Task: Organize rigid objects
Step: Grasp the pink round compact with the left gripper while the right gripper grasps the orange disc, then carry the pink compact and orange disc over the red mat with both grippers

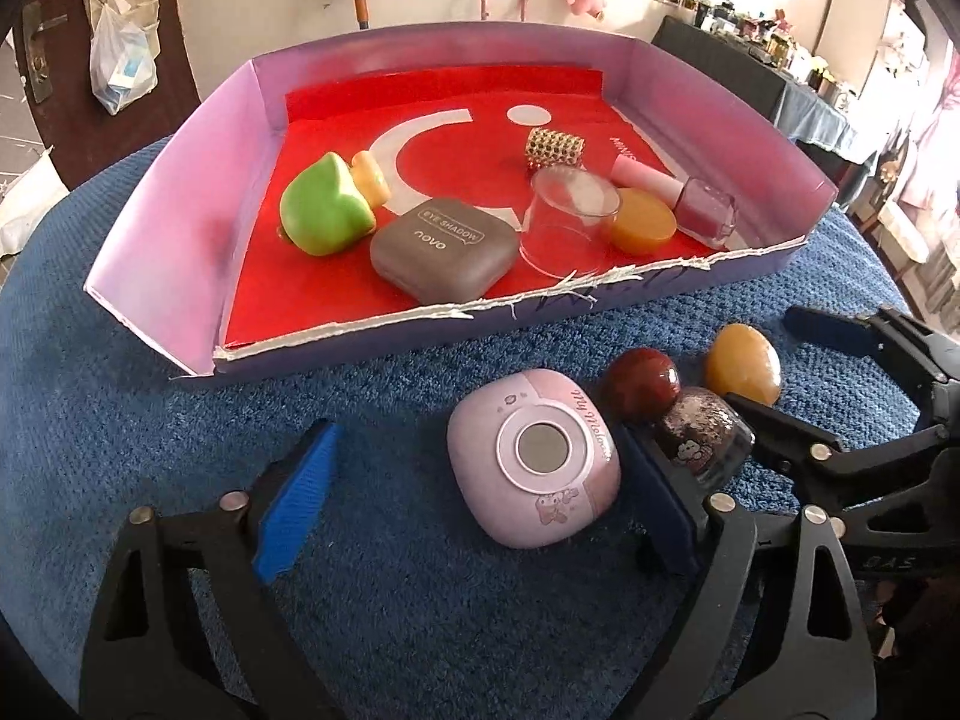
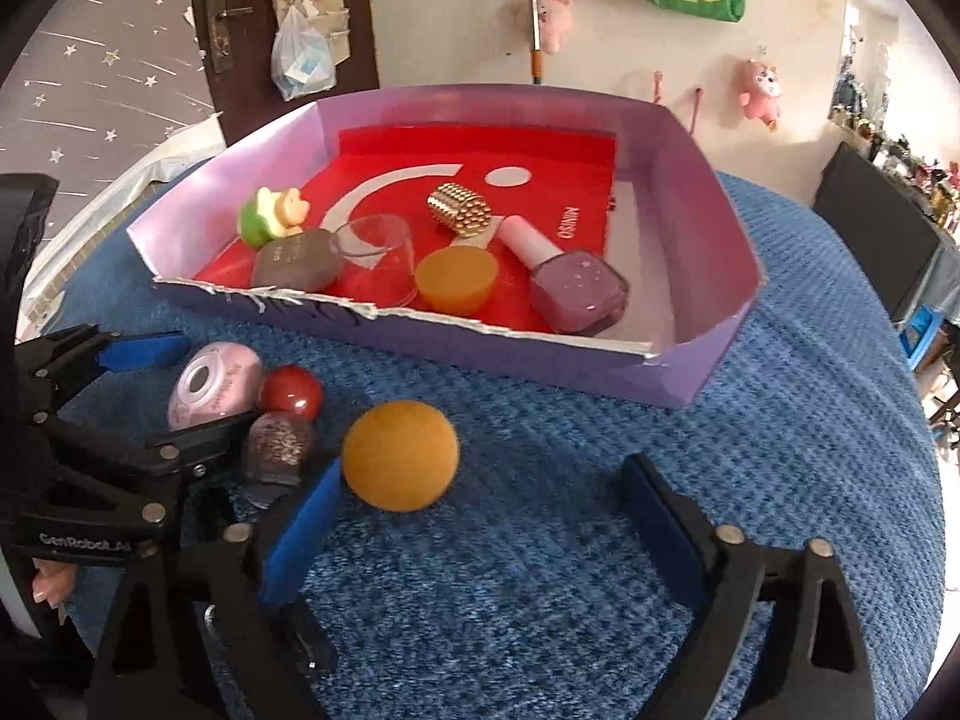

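A purple box (image 1: 150,228) (image 2: 540,360) with a red floor holds a green toy (image 1: 327,213), a grey eye-shadow case (image 1: 444,249), a clear cup (image 1: 570,219), an orange lid (image 1: 642,222), a pink nail polish (image 1: 705,213) and a gold studded piece (image 1: 555,147). On the blue mat in front lie a pink compact (image 1: 534,459) (image 2: 213,384), a dark glitter bottle with a red round cap (image 1: 699,432) (image 2: 279,441), and a yellow-orange egg-shaped piece (image 1: 744,372) (image 2: 399,456). My left gripper (image 1: 474,504) is open around the pink compact. My right gripper (image 2: 480,516) is open, the yellow-orange piece beside its left finger.
The blue knitted mat (image 2: 720,480) covers a round table. A dark door (image 2: 288,12) and a wall with pink plush toys (image 2: 759,96) stand behind the box. A dark chair (image 2: 870,228) is at the right.
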Demonstrator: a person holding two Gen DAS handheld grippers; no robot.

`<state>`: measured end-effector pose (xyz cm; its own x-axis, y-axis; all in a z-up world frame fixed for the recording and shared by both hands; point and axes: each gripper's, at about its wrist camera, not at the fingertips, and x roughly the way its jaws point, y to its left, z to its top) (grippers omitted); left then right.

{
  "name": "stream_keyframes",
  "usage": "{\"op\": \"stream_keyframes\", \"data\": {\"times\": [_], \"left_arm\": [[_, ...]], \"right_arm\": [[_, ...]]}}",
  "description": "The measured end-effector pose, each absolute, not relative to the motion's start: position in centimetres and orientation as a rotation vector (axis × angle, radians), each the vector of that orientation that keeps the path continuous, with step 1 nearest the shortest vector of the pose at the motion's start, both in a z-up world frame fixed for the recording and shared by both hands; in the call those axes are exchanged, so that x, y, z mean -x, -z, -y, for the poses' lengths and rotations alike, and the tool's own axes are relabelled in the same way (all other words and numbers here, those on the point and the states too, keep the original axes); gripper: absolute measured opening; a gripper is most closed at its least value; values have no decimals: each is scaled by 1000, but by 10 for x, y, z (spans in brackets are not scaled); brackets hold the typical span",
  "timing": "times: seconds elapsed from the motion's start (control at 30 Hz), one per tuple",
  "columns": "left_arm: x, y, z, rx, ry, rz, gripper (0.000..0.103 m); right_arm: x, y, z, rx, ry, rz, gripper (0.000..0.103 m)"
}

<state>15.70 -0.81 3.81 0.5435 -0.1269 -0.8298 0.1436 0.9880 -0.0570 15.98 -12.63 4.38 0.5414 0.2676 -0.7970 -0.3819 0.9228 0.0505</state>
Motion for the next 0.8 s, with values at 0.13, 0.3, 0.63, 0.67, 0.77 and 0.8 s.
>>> {"op": "stream_keyframes", "data": {"times": [0.13,0.3,0.63,0.67,0.77,0.8], "left_arm": [[-156,-42,12,-15,220,-969,61],[-151,-47,14,-3,256,-960,52],[-140,-64,12,-10,258,-900,52],[-139,-64,12,-10,258,-900,52],[-138,-64,12,-10,258,-897,52],[-137,-64,13,-11,259,-896,52]], "right_arm": [[-157,-44,122,137,-427,-914,70],[-153,-48,117,113,-504,-903,40],[-143,-68,118,116,-514,-831,40],[-144,-68,119,114,-512,-830,40],[-144,-68,120,116,-507,-831,40],[-143,-68,120,117,-506,-831,40]]}}
